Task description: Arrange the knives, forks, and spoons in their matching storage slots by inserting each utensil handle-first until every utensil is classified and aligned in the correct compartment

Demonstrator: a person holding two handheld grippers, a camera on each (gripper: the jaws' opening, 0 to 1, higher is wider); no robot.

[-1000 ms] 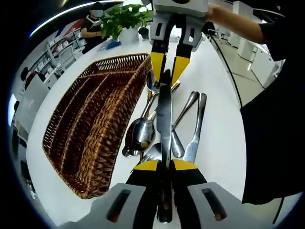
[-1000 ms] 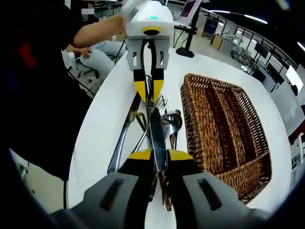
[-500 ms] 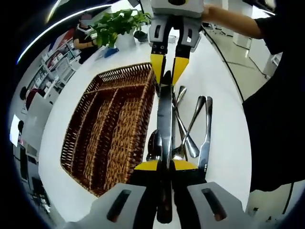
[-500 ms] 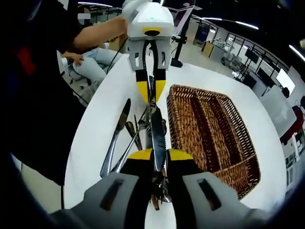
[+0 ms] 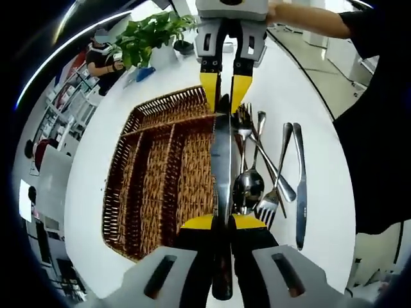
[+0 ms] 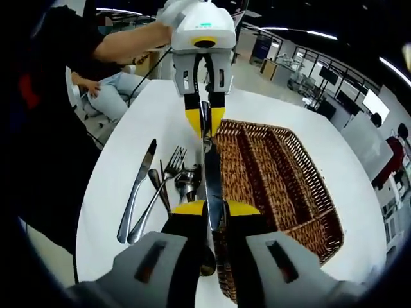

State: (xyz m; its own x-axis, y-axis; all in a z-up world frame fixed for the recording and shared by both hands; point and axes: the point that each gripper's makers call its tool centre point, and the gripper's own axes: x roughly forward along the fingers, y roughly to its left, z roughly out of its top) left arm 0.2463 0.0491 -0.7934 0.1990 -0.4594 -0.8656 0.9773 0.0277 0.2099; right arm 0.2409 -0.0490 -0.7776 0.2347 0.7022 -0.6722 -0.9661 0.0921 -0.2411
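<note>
The knife [image 5: 221, 160] is polished metal, shiny enough to mirror the room, and the loose spoons [image 5: 248, 183] and forks [image 5: 271, 202] beside it have the same bright chrome look. The basket [image 5: 160, 173] is brown woven wicker, rough and matt. The surface [image 5: 103, 128] is smooth, white and slightly glossy. Each hand-held gripper [image 5: 221, 221] has matt grey plastic with yellow tips.

Bright even overhead light, glare on white table [image 5: 302, 83], strong fisheye bending at edges
</note>
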